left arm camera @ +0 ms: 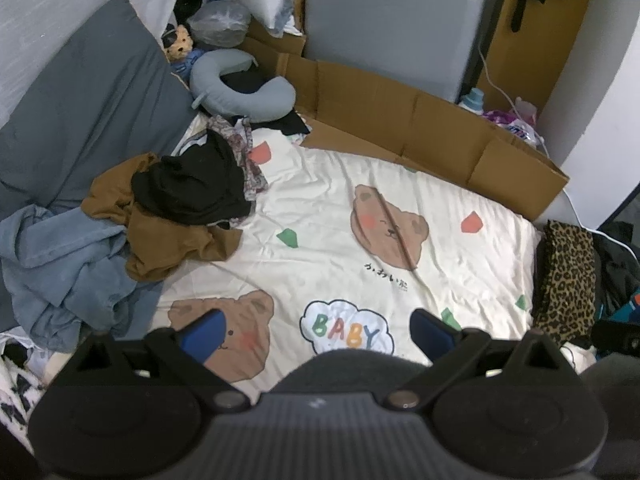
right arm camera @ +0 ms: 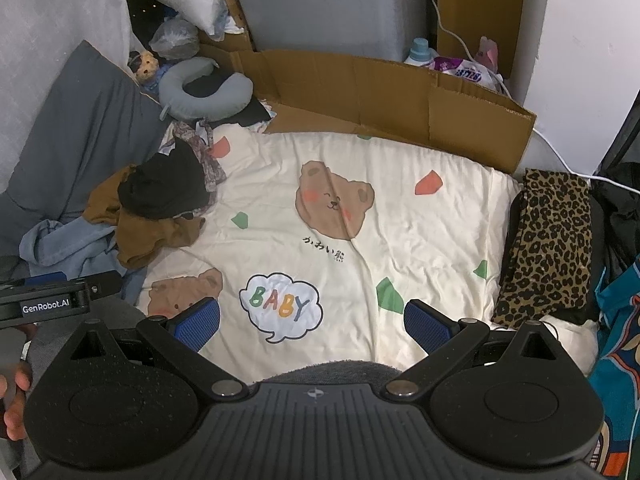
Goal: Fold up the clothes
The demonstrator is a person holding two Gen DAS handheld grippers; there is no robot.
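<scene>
Far left: grey pillow propped against the wall, blue towel crumpled below it at the bed's edge. Just right of the towel, heap of unfolded clothes: brown garment at the bottom, black garment on top of it, patterned cloth behind. Heap resting on the left part of the cream bedsheet, overlapping the towel. Behind the heap, grey neck pillow with a small stuffed toy beside it.

Centre: sheet printed with bear faces and a "BABY" cloud, wrinkled, otherwise bare of clothing. Flattened cardboard standing along the far edge of the bed.

Right: leopard-print garment lying folded at the right edge of the sheet, well apart from the heap. Detergent bottle and a white cable behind the cardboard.

Left tool held above the near edge of the bed, blue pads spread wide, nothing between them, touching no cloth. Right tool likewise above the near edge, pads spread wide and empty, "BABY" cloud seen between them. In the right wrist view, left tool's side visible at the left border, marked "GenRobot.AI", with a person's hand below it.
</scene>
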